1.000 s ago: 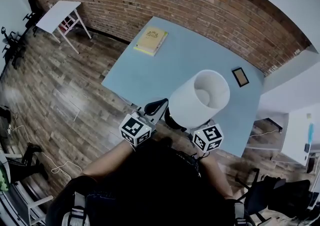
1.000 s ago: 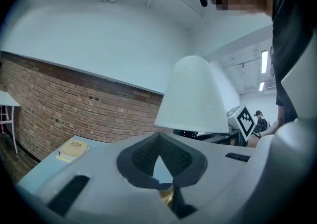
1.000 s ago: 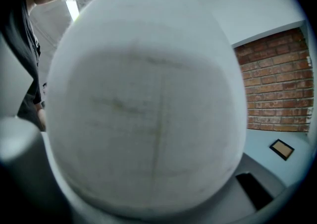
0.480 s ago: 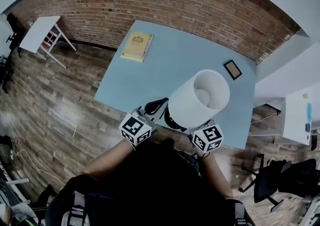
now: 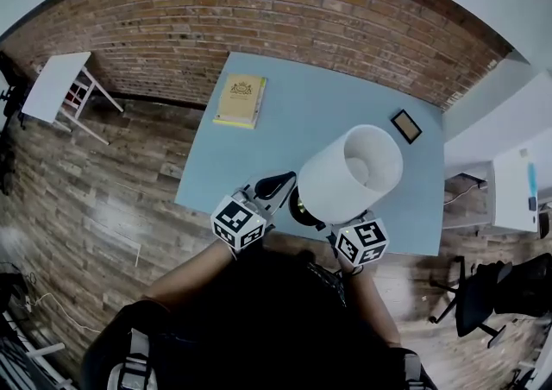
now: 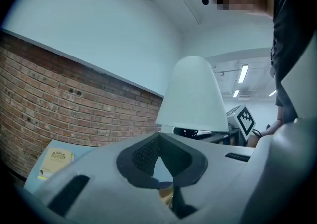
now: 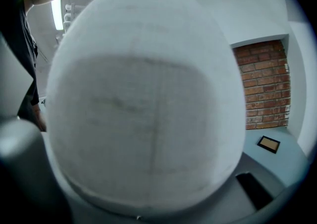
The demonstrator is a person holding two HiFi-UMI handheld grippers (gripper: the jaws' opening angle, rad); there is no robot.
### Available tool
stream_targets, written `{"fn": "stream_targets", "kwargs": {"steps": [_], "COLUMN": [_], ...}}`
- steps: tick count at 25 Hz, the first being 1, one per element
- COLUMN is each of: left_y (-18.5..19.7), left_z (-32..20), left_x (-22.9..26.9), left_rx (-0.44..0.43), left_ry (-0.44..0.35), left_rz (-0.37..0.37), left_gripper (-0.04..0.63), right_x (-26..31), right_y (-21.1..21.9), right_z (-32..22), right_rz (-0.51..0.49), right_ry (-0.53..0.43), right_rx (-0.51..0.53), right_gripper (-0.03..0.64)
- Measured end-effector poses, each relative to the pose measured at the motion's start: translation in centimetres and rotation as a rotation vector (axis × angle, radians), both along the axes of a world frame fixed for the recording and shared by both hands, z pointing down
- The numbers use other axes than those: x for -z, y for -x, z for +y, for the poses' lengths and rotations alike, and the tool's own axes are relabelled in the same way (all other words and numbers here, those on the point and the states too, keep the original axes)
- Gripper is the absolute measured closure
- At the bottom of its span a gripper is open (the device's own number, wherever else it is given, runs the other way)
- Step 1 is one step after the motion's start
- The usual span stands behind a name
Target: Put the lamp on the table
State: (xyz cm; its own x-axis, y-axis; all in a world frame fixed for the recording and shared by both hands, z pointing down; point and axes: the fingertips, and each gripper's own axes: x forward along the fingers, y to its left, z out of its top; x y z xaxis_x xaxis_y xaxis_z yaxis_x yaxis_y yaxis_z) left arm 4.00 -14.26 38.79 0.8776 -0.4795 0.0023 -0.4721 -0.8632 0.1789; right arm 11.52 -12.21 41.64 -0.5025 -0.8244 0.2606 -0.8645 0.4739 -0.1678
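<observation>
The lamp has a white shade (image 5: 354, 174) and a dark base (image 5: 303, 207), and it is upright over the front edge of the blue table (image 5: 319, 103). My left gripper (image 5: 274, 187) reaches in from the left at the base. In the left gripper view its dark pads (image 6: 148, 161) are closed on a small brass-coloured part of the lamp, with the shade (image 6: 193, 94) rising beyond. My right gripper (image 5: 341, 223) comes in from the lower right, its jaws hidden under the shade. The shade (image 7: 148, 99) fills the right gripper view. Whether the base touches the table does not show.
A yellow book (image 5: 240, 100) lies at the table's far left, and a small dark picture frame (image 5: 406, 127) at its far right. A brick wall (image 5: 285, 9) runs behind the table. A white folding table (image 5: 53, 86) stands at the left, and office chairs (image 5: 496, 298) at the right on the wood floor.
Both grippers and the lamp have come forward toward the table. The table's front edge, earlier level with the base, now lies beneath and slightly behind it. The hold looks unchanged.
</observation>
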Motion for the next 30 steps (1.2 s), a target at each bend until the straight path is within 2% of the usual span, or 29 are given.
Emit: {"fn": "stream_targets", "kwargs": {"steps": [7,14,30], "left_y": [5.7,8.7,10.5], "left_z": [-4.0,-6.0,-13.4], "left_x": [1.0,0.2,-2.2], "left_rx": [-0.047,-0.055,0.026], "left_ry": [-0.016,0.014,0.067], "left_rz": [0.012,0.028,-0.006], "left_gripper": [0.586,0.586,0.586], "right_x": [0.7,0.0,-1.9], "right_y": [6.2,10.2,9.9], "right_z": [-2.9,-5.0,-12.3], "right_rz": [0.002,0.019,0.025], "right_ry": [-0.018,-0.004,0.045], "right_rx": [-0.043,-0.024,0.032], "right_gripper": [0.500,0.500,0.500]}}
